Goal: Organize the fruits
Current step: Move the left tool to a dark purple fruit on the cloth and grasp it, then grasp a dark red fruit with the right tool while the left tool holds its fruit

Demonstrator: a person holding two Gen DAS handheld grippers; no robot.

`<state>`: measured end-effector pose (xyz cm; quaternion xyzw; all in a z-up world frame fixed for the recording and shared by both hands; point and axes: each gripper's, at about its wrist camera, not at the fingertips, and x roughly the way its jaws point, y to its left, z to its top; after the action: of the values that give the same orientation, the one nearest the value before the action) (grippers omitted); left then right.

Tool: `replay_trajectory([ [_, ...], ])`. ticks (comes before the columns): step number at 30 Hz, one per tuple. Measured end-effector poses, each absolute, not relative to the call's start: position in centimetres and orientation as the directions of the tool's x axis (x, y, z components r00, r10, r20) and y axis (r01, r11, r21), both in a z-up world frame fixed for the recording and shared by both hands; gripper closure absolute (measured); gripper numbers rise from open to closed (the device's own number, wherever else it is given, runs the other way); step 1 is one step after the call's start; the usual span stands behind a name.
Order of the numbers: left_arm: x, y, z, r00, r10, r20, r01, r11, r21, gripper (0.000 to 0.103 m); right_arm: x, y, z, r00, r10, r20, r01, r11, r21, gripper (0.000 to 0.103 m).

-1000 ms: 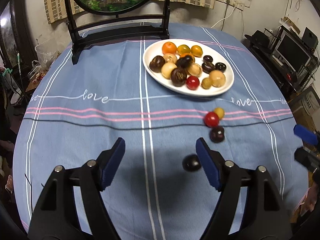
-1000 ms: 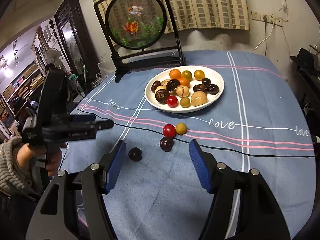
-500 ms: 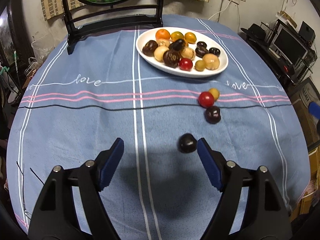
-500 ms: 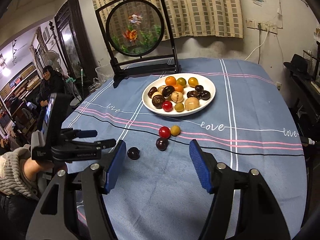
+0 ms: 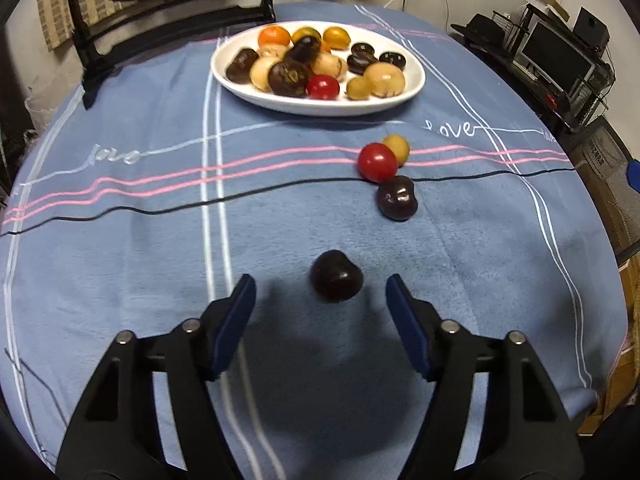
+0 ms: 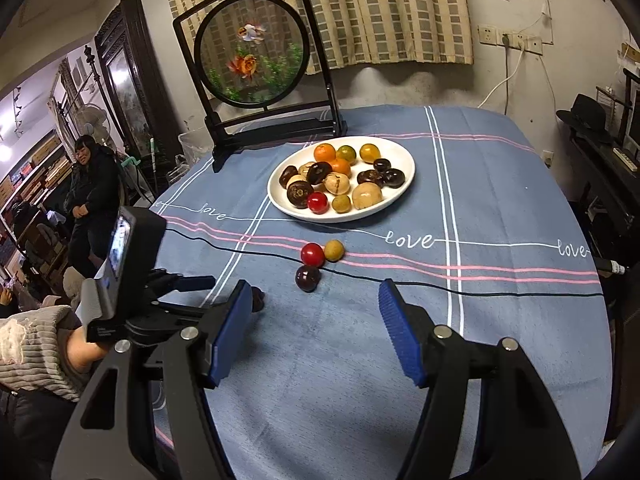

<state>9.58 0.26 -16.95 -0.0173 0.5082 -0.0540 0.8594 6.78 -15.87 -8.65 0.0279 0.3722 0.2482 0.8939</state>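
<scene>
The left gripper (image 5: 320,308) is held over the blue tablecloth (image 5: 140,260), its jaws closing around a dark round fruit (image 5: 337,276) that lies between the pads, not yet touched by either. Further off, a second dark fruit (image 5: 397,203), a red fruit (image 5: 377,162) and a yellow fruit (image 5: 397,148) are clustered together, near the white plate (image 5: 412,88) of fruit. The right gripper (image 6: 316,320) is held with fingers apart, nothing between them.
</scene>
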Motion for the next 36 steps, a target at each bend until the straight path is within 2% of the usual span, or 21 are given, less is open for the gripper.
replay_trajectory([
  [6, 10.5, 0.0, -18.1, 0.463, -0.118, -0.878, 0.069, 0.993, -0.097, 0.040, 6.7, -16.7, -9.0, 0.600, 0.445, -0.664, -0.395, 0.887, 0.238, 0.037],
  [10, 11.0, 0.0, -18.8, 0.442, -0.126, -0.888, 0.078, 0.992, -0.102, 0.058, 6.8, -16.7, -9.2, 0.595, 0.443, -0.671, -0.389, 0.889, 0.242, 0.037],
  [12, 10.9, 0.0, -18.9, 0.447, -0.129, -0.885, 0.081, 0.991, -0.103, 0.059, 6.9, -16.6, -9.3, 0.589, 0.445, -0.674, -0.394, 0.887, 0.240, 0.037],
  [15, 10.8, 0.1, -18.7, 0.445, -0.162, -0.881, 0.090, 0.987, -0.135, 0.071, 7.0, -16.4, -9.4, 0.581, 0.449, -0.679, -0.399, 0.884, 0.243, 0.037],
  [24, 8.7, 2.2, -16.6, 0.482, -0.118, -0.868, 0.035, 0.993, -0.115, 0.072, 8.4, -14.5, -10.6, 0.519, 0.492, -0.699, -0.447, 0.853, 0.269, 0.037],
  [30, 5.8, 5.7, -15.0, 0.494, -0.061, -0.867, -0.056, 0.993, -0.102, 0.072, 11.7, -10.6, -14.3, 0.456, 0.496, -0.739, -0.507, 0.827, 0.242, 0.038],
  [36, 3.1, 8.8, -14.2, 0.496, 0.011, -0.868, -0.165, 0.983, -0.081, 0.072, 14.6, -8.0, -17.2, 0.417, 0.489, -0.766, -0.528, 0.816, 0.234, 0.051],
])
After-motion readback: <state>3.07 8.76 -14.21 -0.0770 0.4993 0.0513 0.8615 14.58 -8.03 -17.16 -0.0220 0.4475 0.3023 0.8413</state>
